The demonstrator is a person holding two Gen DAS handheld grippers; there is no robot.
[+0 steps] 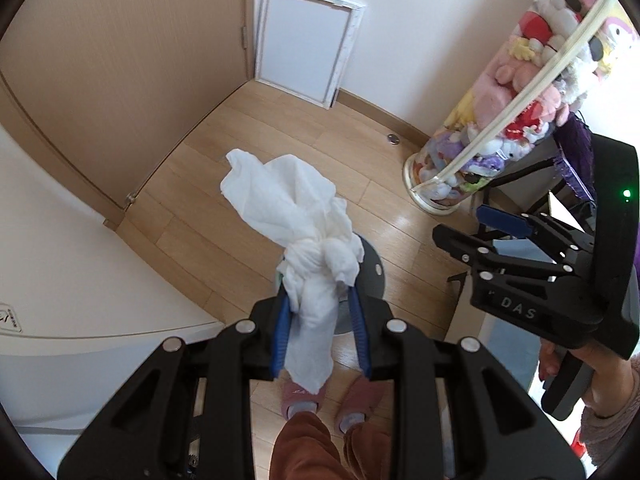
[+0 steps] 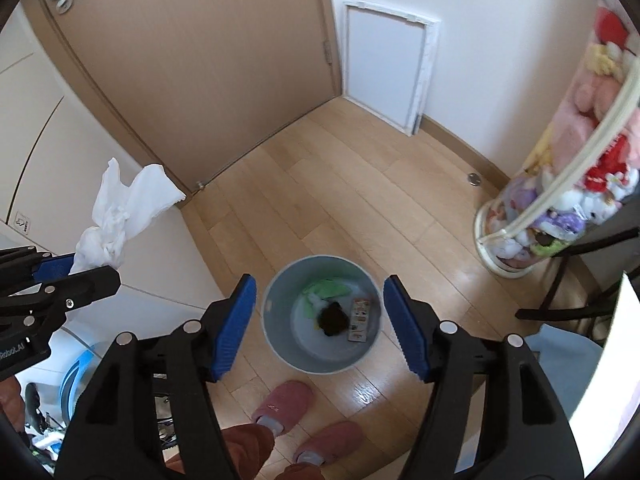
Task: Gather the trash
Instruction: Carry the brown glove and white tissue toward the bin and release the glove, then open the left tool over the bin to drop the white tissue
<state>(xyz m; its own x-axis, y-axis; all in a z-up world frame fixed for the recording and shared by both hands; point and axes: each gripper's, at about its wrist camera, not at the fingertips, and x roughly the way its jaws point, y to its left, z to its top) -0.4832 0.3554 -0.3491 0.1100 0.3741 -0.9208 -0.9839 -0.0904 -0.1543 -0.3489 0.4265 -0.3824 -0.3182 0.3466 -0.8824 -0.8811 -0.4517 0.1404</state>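
My left gripper [image 1: 320, 300] is shut on a crumpled white tissue [image 1: 296, 216] and holds it in the air above the floor; the tissue also shows at the left of the right wrist view [image 2: 120, 216], with the left gripper [image 2: 80, 268] beneath it. A grey round trash bin [image 2: 276, 336] stands on the wooden floor with green, dark and boxed trash inside. In the left wrist view the bin [image 1: 372, 272] is mostly hidden behind the tissue. My right gripper [image 2: 320, 316] is open and empty above the bin; it shows at the right of the left wrist view [image 1: 480, 224].
A brown door [image 2: 200, 60] and a white canvas [image 2: 384, 68] stand at the back. A clear tube of plush toys [image 2: 568, 184] stands at the right. A white cabinet [image 1: 72, 264] is at the left. My feet in pink slippers [image 2: 284, 400] are by the bin.
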